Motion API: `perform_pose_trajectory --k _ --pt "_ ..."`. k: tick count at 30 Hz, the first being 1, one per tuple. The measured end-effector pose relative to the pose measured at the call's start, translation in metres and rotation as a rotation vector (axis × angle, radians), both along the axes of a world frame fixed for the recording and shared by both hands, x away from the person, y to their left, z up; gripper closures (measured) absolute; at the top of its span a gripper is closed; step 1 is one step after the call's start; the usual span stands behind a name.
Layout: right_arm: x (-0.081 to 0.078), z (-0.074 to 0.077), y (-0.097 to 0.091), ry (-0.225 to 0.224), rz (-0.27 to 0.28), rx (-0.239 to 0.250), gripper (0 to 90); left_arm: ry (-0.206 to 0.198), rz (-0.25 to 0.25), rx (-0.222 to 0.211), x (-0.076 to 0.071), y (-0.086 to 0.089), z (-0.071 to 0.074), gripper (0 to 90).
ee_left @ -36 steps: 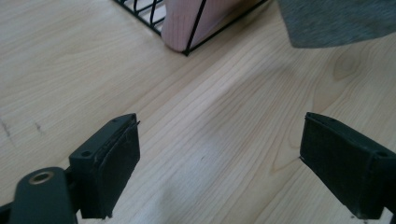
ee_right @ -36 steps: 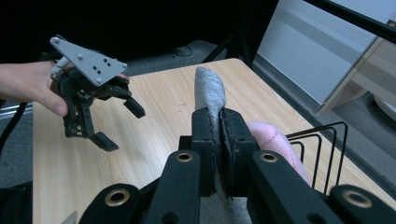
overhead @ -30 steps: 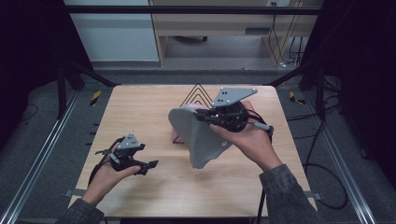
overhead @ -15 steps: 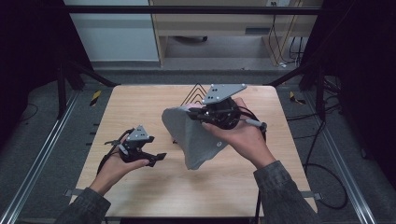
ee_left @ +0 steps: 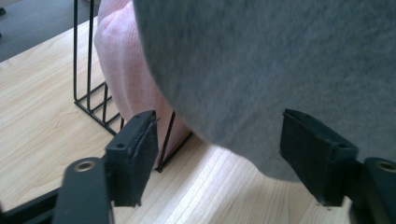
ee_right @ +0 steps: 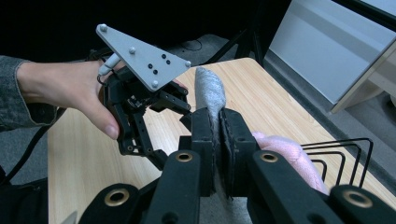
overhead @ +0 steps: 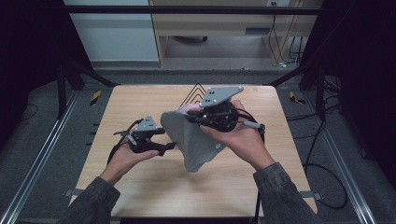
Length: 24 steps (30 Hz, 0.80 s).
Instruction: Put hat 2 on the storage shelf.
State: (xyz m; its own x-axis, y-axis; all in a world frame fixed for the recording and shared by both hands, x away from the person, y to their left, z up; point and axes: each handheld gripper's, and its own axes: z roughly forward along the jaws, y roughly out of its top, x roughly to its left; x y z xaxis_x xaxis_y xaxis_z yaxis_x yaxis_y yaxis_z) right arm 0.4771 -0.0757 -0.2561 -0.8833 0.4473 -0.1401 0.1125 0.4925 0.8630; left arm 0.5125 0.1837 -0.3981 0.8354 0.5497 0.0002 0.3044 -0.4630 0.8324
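A grey cloth (overhead: 192, 140) hangs above the wooden table (overhead: 140, 186). My right gripper (overhead: 189, 116) is shut on its upper edge, and in the right gripper view the fabric (ee_right: 210, 91) is pinched between the pads of my right gripper (ee_right: 218, 126). My left gripper (overhead: 170, 147) sits just left of the cloth's hanging edge. Its jaws have just been closing. In the left gripper view my left gripper (ee_left: 224, 144) still stands open, with the grey cloth (ee_left: 280, 70) hanging beyond the pads, untouched. A pink cloth (ee_left: 126, 60) rests against a black wire rack (ee_left: 88, 98) behind.
The wire rack (overhead: 195, 91) stands at the table's far middle with the pink cloth (ee_right: 285, 149) on it. Metal rails (overhead: 42, 154) run along both sides of the table. Cables trail from both grippers across the wood.
My left hand has moved right and a little up, closer to the grey cloth, and its jaws look narrower. The right hand and the cloth have hardly shifted.
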Motion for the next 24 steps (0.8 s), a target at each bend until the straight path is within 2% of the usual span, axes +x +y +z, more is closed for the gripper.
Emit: perform_pose_trajectory --k 2,7,8,10,12,18,24 --pt "0.0 -0.001 -0.001 0.005 -0.004 0.003 85.2 0.001 -0.003 -0.003 0.001 -0.003 -0.001 32.3" --pt "0.001 -0.007 -0.005 0.013 -0.019 0.001 85.2 0.019 -0.015 0.028 0.004 -0.01 -0.004 58.6" --pt "0.002 -0.01 -0.007 0.02 -0.027 -0.001 85.2 0.021 -0.025 0.044 0.004 -0.011 -0.003 64.8" --pt "0.004 -0.017 -0.012 0.036 -0.05 -0.012 85.4 0.041 -0.044 0.043 0.003 -0.012 0.0 77.2" --pt "0.006 -0.023 -0.018 0.045 -0.068 -0.014 86.2 0.04 -0.046 0.065 0.0 -0.013 0.005 84.4" --pt "0.011 -0.032 -0.036 0.068 -0.113 0.004 87.3 0.033 -0.056 0.11 -0.007 -0.013 0.025 86.8" --pt "0.013 -0.037 -0.044 0.068 -0.128 0.019 88.0 0.031 -0.053 0.119 -0.009 -0.009 0.04 86.8"
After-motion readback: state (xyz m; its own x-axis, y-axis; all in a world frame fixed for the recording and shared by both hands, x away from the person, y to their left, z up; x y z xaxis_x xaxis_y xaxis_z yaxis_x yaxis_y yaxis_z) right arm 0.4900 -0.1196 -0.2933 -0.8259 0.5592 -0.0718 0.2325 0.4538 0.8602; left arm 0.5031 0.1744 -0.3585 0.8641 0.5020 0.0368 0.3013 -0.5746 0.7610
